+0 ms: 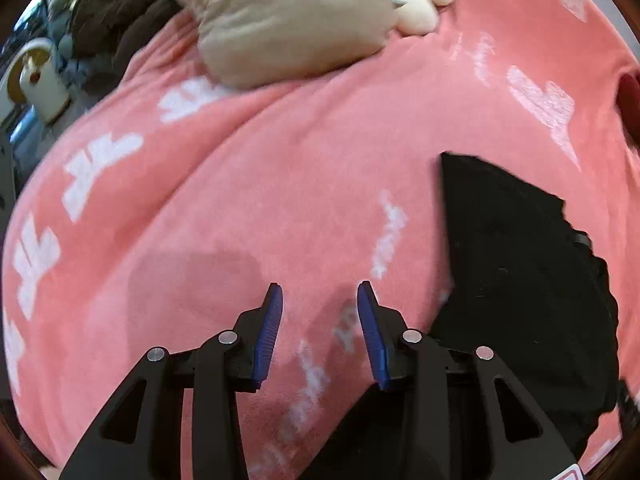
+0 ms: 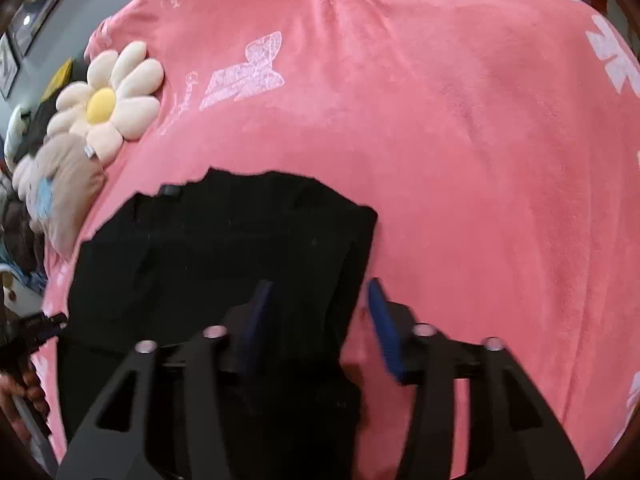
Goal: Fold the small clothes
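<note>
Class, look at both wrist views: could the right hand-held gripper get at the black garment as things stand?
Probably yes. The right hand-held gripper hangs open over the black garment, at its right edge, with nothing lying between them; the daisy cushion sits well aside.

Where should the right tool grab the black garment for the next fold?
Take the black garment at its straight right edge, near the far corner, coming in from the bare pink blanket on the right. That edge lies flat and clean, while the far left edge looks ragged. The right tool already straddles it, open.
</note>
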Available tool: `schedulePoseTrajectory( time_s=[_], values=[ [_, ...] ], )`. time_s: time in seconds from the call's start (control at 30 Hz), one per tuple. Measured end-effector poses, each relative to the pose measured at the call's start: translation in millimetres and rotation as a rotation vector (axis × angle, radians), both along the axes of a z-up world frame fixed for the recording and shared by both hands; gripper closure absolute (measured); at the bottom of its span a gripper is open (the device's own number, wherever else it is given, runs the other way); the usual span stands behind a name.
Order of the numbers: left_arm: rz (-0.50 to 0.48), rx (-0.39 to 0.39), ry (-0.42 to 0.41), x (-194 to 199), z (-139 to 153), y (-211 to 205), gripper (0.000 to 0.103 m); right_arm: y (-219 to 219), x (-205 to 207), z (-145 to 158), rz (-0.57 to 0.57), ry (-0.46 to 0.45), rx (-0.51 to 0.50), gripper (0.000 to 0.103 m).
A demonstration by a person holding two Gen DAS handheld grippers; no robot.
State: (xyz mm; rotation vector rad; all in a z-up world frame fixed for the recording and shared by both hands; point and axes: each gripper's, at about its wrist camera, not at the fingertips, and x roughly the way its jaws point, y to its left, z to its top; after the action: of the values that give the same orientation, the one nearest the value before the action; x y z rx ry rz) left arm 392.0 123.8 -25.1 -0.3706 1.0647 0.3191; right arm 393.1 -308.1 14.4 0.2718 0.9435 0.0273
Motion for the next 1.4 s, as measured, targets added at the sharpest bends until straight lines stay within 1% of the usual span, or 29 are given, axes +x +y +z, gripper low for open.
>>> schedulePoseTrajectory(
  time_s=[0.03, 0.07, 0.1, 0.13, 0.17, 0.2, 0.23, 0.27, 0.3, 0.33, 0.4, 0.43, 0.47, 0.5, 0.53, 0.57, 0.6, 0.63, 0.7, 0.77, 0.8, 0.87, 0.97, 1.0, 1.03, 1.1, 1.2, 1.33, 1.4],
  values=[
    [-0.026, -0.002, -0.007, 2.4, 4.8, -7.1, 0.058, 1.8, 4.2, -1.7, 0.003, 0.005, -0.002, 0.05],
    [-0.05, -0.014, -0.013, 0.0, 5.4, -15.2, 0.04, 6.6, 10.3, -5.9, 0.02, 0.017, -0.018, 0.05],
    [-0.086, -0.031, -0.019, 2.3, 6.6, -24.5, 0.033, 11.6, 14.0, -9.7, 0.035, 0.03, -0.03, 0.054],
    [-0.133, -0.042, -0.027, 5.9, 6.0, -35.5, 0.033, 19.3, 19.4, -14.9, 0.067, 0.051, -0.039, 0.074],
    [-0.167, -0.021, -0.028, 10.2, 4.4, -44.2, 0.033, 26.0, 21.4, -14.2, 0.079, 0.051, -0.051, 0.084],
    [-0.192, 0.036, -0.019, 13.2, 1.7, -54.4, 0.041, 29.7, 19.7, -5.8, 0.085, 0.016, -0.05, 0.094],
    [-0.216, 0.138, 0.005, 17.6, -4.7, -65.3, 0.047, 31.6, 16.7, 3.5, 0.087, -0.024, -0.043, 0.094],
    [-0.219, 0.171, 0.014, 18.9, -9.0, -69.9, 0.047, 31.6, 14.1, 11.9, 0.083, -0.059, -0.037, 0.094],
    [-0.2, 0.173, -0.002, 19.5, -11.0, -66.7, 0.044, 29.0, 12.9, 17.8, 0.079, -0.09, -0.036, 0.094],
    [-0.187, 0.177, -0.005, 19.7, -12.0, -62.9, 0.043, 26.1, 15.5, 14.3, 0.079, -0.081, -0.049, 0.094],
    [-0.158, 0.245, -0.003, 23.8, -8.9, -61.0, 0.044, 17.0, 24.8, -8.6, 0.069, 0.028, -0.108, 0.091],
    [-0.132, 0.306, 0.024, 26.5, -10.5, -59.7, 0.051, 10.1, 23.9, -18.9, 0.055, 0.076, -0.128, 0.089],
    [-0.107, 0.331, 0.06, 31.0, -15.8, -51.7, 0.058, 2.9, 14.1, -18.0, 0.038, 0.061, -0.112, 0.088],
    [-0.1, 0.3, 0.066, 27.5, -17.2, -45.3, 0.053, -1.3, 4.7, -14.4, 0.027, 0.043, -0.1, 0.079],
    [-0.088, 0.23, 0.054, 23.5, -14.7, -34.8, 0.053, -5.6, -11.0, -8.5, 0.016, 0.026, -0.096, 0.066],
    [-0.092, 0.181, 0.038, 19.3, -11.2, -29.8, 0.053, -8.7, -29.1, -3.3, 0.015, 0.009, -0.088, 0.06],
    [-0.107, 0.106, 0.009, 9.7, -5.4, -23.9, 0.051, -10.8, -49.3, 0.4, 0.025, -0.007, -0.078, 0.057],
    [-0.118, 0.073, -0.006, 1.5, -1.8, -21.5, 0.048, -12.0, -64.7, 1.3, 0.033, -0.008, -0.076, 0.057],
    [-0.166, 0.021, -0.036, -30.9, 7.1, -20.6, 0.035, -11.9, -98.4, -0.5, 0.043, 0.016, -0.09, 0.057],
    [-0.229, -0.02, -0.047, -63.5, 10.5, -24.1, 0.032, -11.6, -142.1, -7.3, 0.055, 0.061, -0.079, 0.057],
    [-0.254, -0.043, -0.041, -82.7, 9.4, -25.6, 0.029, -11.1, -163.4, -10.2, 0.053, 0.085, -0.083, 0.057],
    [-0.282, -0.083, -0.017, -119.2, 2.0, -27.5, 0.029, -8.1, -198.3, -15.4, 0.058, 0.129, -0.08, 0.057],
    [-0.296, -0.084, 0.039, -169.9, -12.0, -24.9, 0.029, -6.0, -242.7, -25.4, 0.045, 0.213, -0.037, 0.056],
    [-0.294, -0.095, 0.053, -184.2, -16.2, -23.0, 0.029, -6.4, -251.8, -27.2, 0.036, 0.226, -0.033, 0.053],
    [-0.292, -0.115, 0.083, -201.8, -21.9, -22.4, 0.028, -5.3, -265.4, -30.3, 0.022, 0.244, -0.033, 0.046],
    [-0.292, -0.119, 0.106, -224.0, -28.7, -21.5, 0.028, -3.8, -282.8, -35.9, 0.003, 0.273, -0.022, 0.041],
    [-0.321, -0.082, 0.098, -248.6, -31.7, -26.8, 0.023, -0.1, -297.8, -39.9, -0.021, 0.269, -0.024, 0.038],
    [-0.341, -0.042, 0.063, -271.6, -36.7, -34.1, 0.023, -0.3, -306.6, -43.2, -0.05, 0.237, -0.018, 0.038],
    [-0.351, -0.044, 0.04, -278.0, -38.9, -36.4, 0.024, -1.0, -308.0, -43.0, -0.048, 0.222, 0.002, 0.044]
  ],
)
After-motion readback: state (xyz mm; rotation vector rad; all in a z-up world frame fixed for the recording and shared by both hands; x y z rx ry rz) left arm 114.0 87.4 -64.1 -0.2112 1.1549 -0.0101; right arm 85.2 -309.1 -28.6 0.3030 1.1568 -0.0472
